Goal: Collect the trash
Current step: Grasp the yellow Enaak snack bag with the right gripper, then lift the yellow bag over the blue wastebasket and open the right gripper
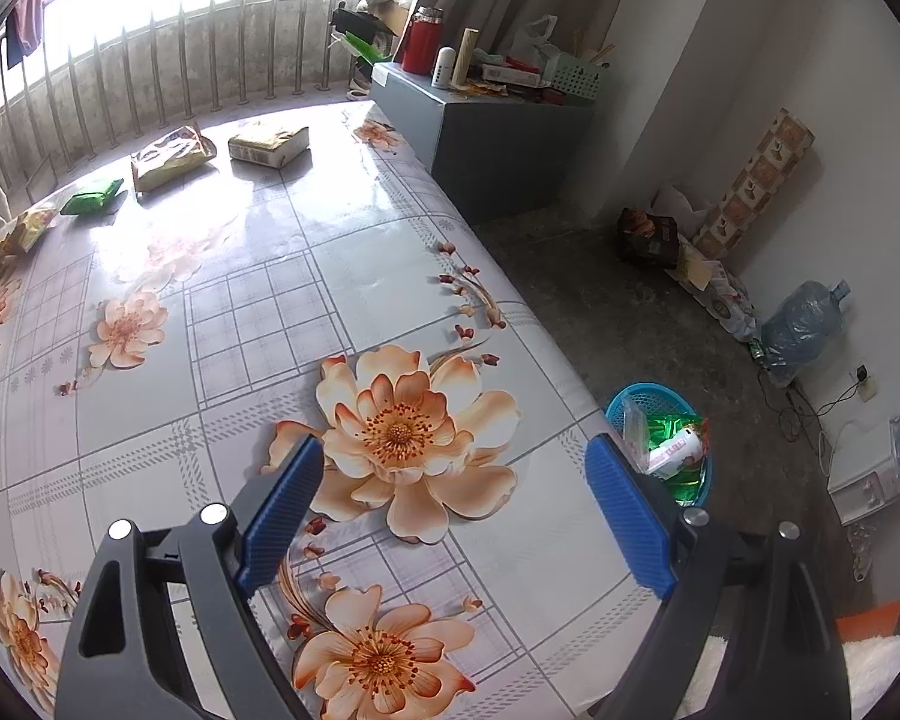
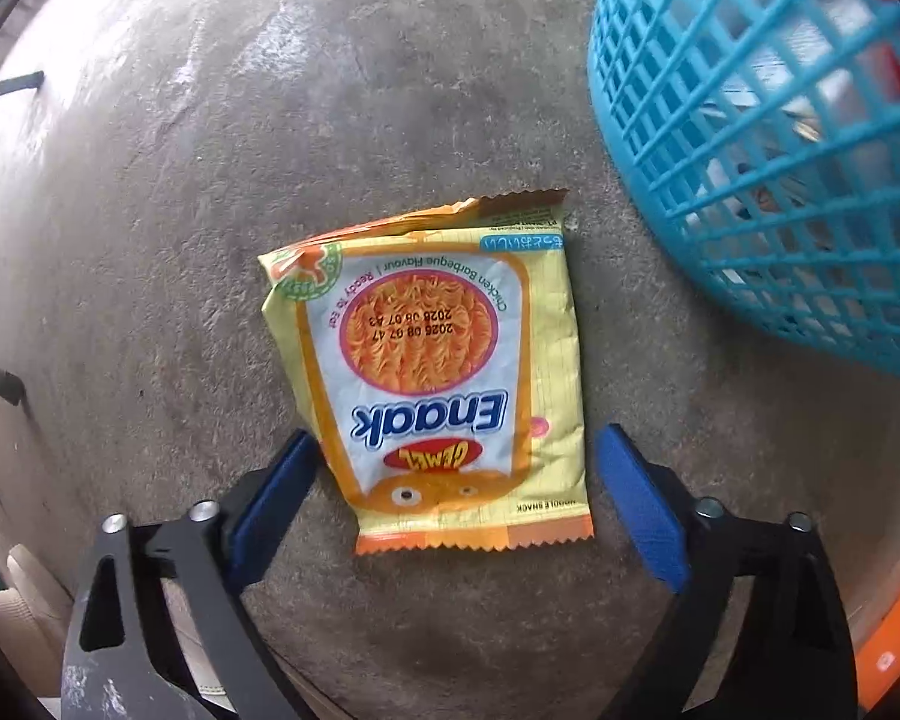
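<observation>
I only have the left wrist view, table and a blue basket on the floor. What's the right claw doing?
Observer: The right claw is open, low over the concrete floor, straddling the lower part of a yellow Enaak noodle snack packet.
Operator: Is that packet already in the basket?
Observer: No. It lies flat on the floor beside the blue basket, apart from it.
Operator: Is it gripped yet?
Observer: Not yet; both blue pads stand clear of the packet's edges.
Operator: Which way is the packet's torn end?
Observer: The opened, crumpled end points away from the claw.
</observation>
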`<state>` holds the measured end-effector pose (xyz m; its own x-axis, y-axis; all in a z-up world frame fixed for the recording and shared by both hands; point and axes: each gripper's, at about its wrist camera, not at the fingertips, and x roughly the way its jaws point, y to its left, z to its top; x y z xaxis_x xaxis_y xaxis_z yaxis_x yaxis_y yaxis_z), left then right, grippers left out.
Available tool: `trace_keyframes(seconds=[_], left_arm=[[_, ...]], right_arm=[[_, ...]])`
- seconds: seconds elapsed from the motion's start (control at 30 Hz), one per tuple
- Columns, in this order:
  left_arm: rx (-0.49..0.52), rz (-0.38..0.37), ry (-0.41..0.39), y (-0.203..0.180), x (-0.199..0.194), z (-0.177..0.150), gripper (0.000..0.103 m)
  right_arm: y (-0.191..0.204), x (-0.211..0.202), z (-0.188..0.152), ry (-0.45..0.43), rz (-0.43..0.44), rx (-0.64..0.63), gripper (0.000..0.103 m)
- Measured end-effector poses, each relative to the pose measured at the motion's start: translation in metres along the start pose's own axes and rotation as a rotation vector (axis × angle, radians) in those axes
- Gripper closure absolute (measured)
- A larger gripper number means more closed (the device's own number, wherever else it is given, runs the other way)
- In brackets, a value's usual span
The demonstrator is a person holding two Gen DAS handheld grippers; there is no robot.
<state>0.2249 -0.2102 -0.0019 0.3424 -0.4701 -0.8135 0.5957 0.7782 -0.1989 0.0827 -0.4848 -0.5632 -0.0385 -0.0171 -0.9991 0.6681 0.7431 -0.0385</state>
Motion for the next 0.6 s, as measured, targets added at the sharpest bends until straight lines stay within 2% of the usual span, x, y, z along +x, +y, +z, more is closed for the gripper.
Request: trace_keyframes(seconds=[0.07,0.13,0.27,0.3,0.37,0.47,0.6], left_arm=[[0.001,-0.003,-0.006,-0.001,-0.001,0.0,0.016],[-0.001,-0.007,-0.008,-0.001,-0.003,-0.001,0.016],[-0.006,-0.015,-0.019,-0.003,-0.01,-0.005,0.016],[-0.006,-0.017,-0.024,-0.003,-0.013,-0.005,0.016],[-0.008,-0.019,-0.036,-0.003,-0.018,-0.006,0.016],[-0.013,-0.028,-0.052,-0.004,-0.025,-0.008,0.016],[-0.024,-0.047,-0.076,-0.003,-0.033,-0.011,0.016]], right_arm=[[0.004,-0.021,-0.025,-0.014,0.003,0.013,0.039],[0.002,-0.025,-0.032,-0.017,0.008,0.025,0.049],[-0.011,-0.039,-0.031,-0.022,0.004,0.037,0.069],[-0.012,-0.044,-0.031,-0.023,0.007,0.039,0.071],[-0.002,-0.054,-0.022,-0.023,0.009,0.036,0.08],[-0.004,-0.075,-0.026,-0.016,0.026,0.038,0.084],[-0.012,-0.123,-0.052,-0.079,0.076,0.038,0.085]])
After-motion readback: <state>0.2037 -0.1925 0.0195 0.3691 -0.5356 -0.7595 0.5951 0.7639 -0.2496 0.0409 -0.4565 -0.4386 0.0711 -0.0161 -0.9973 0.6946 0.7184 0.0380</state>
